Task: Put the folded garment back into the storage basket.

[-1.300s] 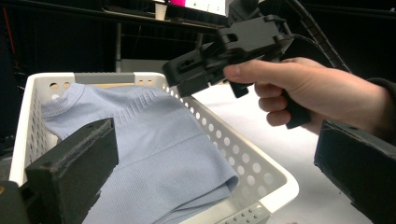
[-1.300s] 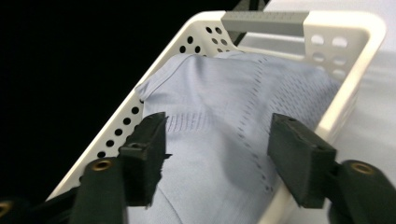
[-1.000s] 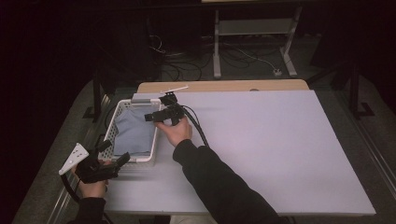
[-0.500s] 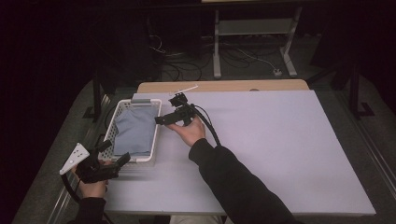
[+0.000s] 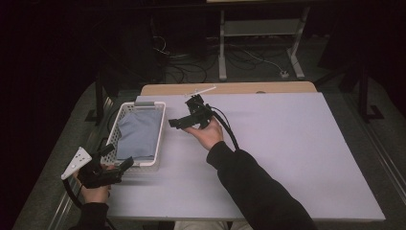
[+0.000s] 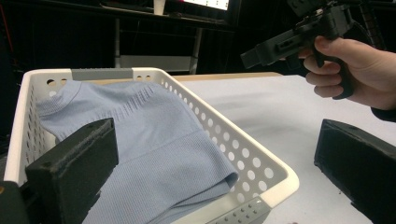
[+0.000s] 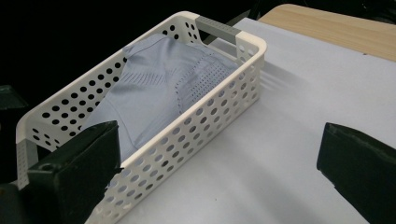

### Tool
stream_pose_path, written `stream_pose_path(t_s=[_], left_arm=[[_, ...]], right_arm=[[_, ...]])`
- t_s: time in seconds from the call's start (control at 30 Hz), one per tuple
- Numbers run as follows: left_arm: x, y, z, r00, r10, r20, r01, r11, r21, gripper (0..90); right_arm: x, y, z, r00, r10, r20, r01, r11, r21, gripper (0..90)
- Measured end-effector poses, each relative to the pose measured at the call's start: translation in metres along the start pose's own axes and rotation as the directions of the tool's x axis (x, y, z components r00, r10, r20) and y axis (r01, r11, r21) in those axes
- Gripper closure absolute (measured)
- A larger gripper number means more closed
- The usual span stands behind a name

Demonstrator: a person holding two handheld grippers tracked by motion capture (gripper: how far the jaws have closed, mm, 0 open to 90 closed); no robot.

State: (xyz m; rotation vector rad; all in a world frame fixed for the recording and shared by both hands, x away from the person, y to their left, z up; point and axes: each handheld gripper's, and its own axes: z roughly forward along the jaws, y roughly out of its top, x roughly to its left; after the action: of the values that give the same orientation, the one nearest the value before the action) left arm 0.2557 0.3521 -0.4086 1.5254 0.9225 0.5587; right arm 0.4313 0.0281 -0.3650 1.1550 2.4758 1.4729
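Both your left gripper (image 5: 125,164) and right gripper (image 5: 173,123) gape empty; cloth (image 5: 139,135) already lies in basket (image 5: 158,139), seemingly done.

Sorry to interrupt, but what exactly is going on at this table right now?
A person holds a two-jaw gripper in each hand at a table. A folded light-blue garment lies in a white perforated basket. The right gripper hovers open beside the basket's right wall, holding nothing. The left gripper, also open and empty, sits at the basket's near end.
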Motion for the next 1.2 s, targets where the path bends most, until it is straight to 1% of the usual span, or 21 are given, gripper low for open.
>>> stream_pose_path(t_s=[0.27,0.4,0.53,0.6,0.73,1.03,1.2], left_arm=[[0.000,0.000,0.000,1.0000,-0.001,0.000,0.001,1.0000,0.001,0.0],[0.000,0.000,0.000,1.0000,0.000,-0.001,0.000,1.0000,0.002,0.0],[0.000,0.000,0.000,1.0000,0.000,-0.001,0.000,1.0000,0.002,0.0],[0.000,0.000,0.000,1.0000,0.000,-0.001,0.000,1.0000,0.004,0.0],[0.000,0.000,0.000,1.0000,0.000,-0.002,0.000,1.0000,0.006,0.0],[-0.001,0.000,0.000,1.0000,0.004,-0.001,-0.004,1.0000,0.008,0.0],[0.000,0.000,0.001,1.0000,0.002,-0.001,-0.002,1.0000,0.008,0.0]], right_arm=[[-0.005,-0.001,-0.013,0.9998,-0.017,-0.004,0.017,1.000,-0.010,0.0],[-0.008,-0.002,-0.019,0.9996,-0.028,-0.002,0.028,1.000,-0.006,0.0],[-0.010,-0.004,-0.026,0.9995,-0.032,0.000,0.032,0.999,-0.018,0.0],[-0.010,-0.005,-0.029,0.9986,-0.053,0.007,0.053,0.999,-0.015,0.0],[-0.010,-0.007,-0.035,0.9943,-0.099,0.038,0.100,0.995,-0.012,0.0],[-0.009,-0.011,-0.051,0.9929,-0.114,0.033,0.115,0.992,-0.042,0.0],[-0.011,-0.013,-0.059,0.9926,-0.117,0.031,0.119,0.992,-0.045,0.0]])
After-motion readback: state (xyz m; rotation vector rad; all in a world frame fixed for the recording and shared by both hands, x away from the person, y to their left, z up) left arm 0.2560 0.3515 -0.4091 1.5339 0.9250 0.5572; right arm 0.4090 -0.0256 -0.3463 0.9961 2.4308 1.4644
